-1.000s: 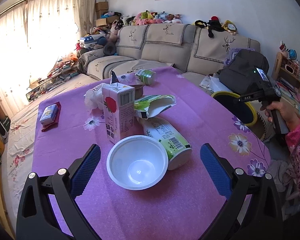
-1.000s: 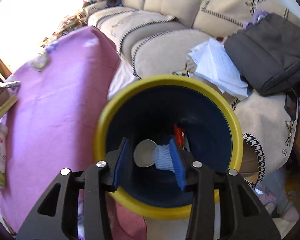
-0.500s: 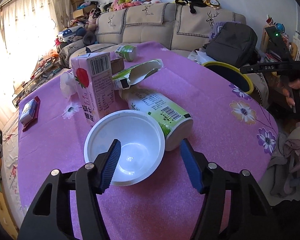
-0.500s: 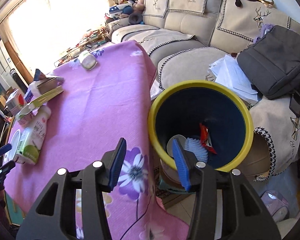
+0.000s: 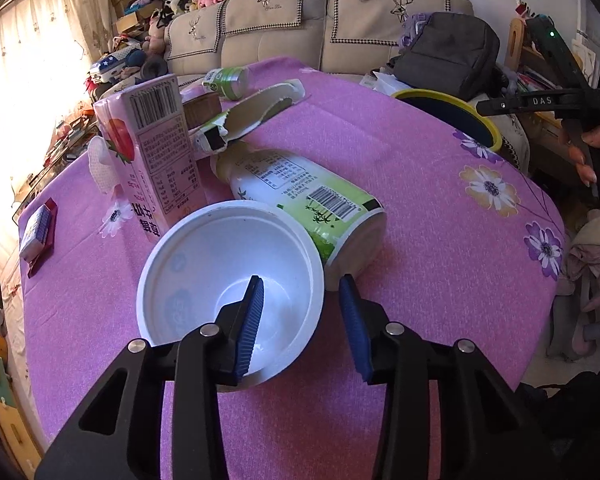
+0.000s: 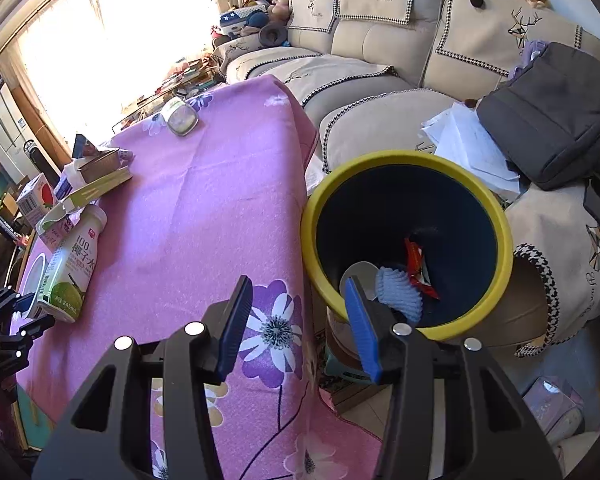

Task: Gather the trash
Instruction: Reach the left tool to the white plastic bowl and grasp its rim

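A white plastic bowl [image 5: 228, 272] sits on the purple tablecloth [image 5: 440, 240]. My left gripper [image 5: 300, 304] straddles the bowl's right rim: its left finger is inside the bowl, its right finger outside, with a gap still showing. A green-and-white bottle [image 5: 308, 200] lies behind the bowl, and a pink carton [image 5: 152, 152] stands left of it. My right gripper [image 6: 296, 320] is open and empty above the table edge beside the yellow-rimmed blue bin [image 6: 404, 236]. The bin holds a blue foam net, a red wrapper and a white lid.
A torn green box [image 5: 252, 116], a small green bottle [image 5: 226, 80] and a tissue [image 5: 100, 160] lie farther back. A packet [image 5: 36, 232] lies at the table's left edge. A sofa [image 6: 380, 48] with a grey bag [image 6: 552, 112] and papers stands behind the bin.
My left gripper has moved forward and narrowed around the bowl's right rim. My right gripper has pulled back up from the bin, leaving the foam net inside, and drifted left over the table edge.
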Demonstrator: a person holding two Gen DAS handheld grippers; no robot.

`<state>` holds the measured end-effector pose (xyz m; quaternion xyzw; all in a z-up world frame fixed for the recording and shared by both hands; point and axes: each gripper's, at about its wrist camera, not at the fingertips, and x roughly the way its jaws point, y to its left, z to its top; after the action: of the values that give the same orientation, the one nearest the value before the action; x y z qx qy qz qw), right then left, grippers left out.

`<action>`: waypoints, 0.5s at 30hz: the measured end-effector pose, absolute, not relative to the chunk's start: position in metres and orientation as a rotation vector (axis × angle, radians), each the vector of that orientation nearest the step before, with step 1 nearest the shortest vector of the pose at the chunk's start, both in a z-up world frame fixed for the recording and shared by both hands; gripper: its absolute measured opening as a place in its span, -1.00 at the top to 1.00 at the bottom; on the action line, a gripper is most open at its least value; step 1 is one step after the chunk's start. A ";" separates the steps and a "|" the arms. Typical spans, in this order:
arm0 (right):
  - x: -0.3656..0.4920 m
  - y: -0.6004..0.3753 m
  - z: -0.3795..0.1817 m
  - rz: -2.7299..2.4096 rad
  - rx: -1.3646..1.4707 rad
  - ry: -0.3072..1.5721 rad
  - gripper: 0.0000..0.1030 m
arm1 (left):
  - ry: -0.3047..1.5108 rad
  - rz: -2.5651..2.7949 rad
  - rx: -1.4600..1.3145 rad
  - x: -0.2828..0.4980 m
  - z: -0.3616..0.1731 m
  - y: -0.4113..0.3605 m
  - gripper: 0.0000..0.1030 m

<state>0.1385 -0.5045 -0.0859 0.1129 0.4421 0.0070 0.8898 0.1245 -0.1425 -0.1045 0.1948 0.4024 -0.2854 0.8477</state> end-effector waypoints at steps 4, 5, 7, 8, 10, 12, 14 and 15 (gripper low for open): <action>0.138 -0.504 -0.086 0.021 0.239 0.915 0.11 | 0.854 -0.610 0.431 0.124 -0.109 -0.143 0.39; 0.138 -0.504 -0.085 0.022 0.240 0.913 0.11 | 0.856 -0.616 0.428 0.123 -0.109 -0.143 0.47; 0.137 -0.503 -0.084 0.025 0.239 0.909 0.11 | 0.860 -0.635 0.408 0.123 -0.109 -0.140 0.67; 0.136 -0.503 -0.083 0.028 0.240 0.906 0.11 | 0.859 -0.639 0.397 0.123 -0.109 -0.138 0.73; 0.135 -0.501 -0.082 0.032 0.240 0.904 0.11 | 0.856 -0.636 0.386 0.122 -0.108 -0.135 0.74; 0.134 -0.499 -0.081 0.036 0.239 0.902 0.11 | 0.841 -0.626 0.380 0.119 -0.104 -0.132 0.78; 0.132 -0.498 -0.080 0.042 0.239 0.900 0.11 | 0.817 -0.620 0.375 0.113 -0.097 -0.130 0.82; 0.132 -0.497 -0.079 0.045 0.239 0.898 0.11 | 0.809 -0.618 0.368 0.111 -0.093 -0.127 0.83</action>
<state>0.1316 -0.4965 -0.0793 0.1153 0.4331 0.0218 0.8937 0.1110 -0.1270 -0.0927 0.1750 0.3851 -0.2942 0.8570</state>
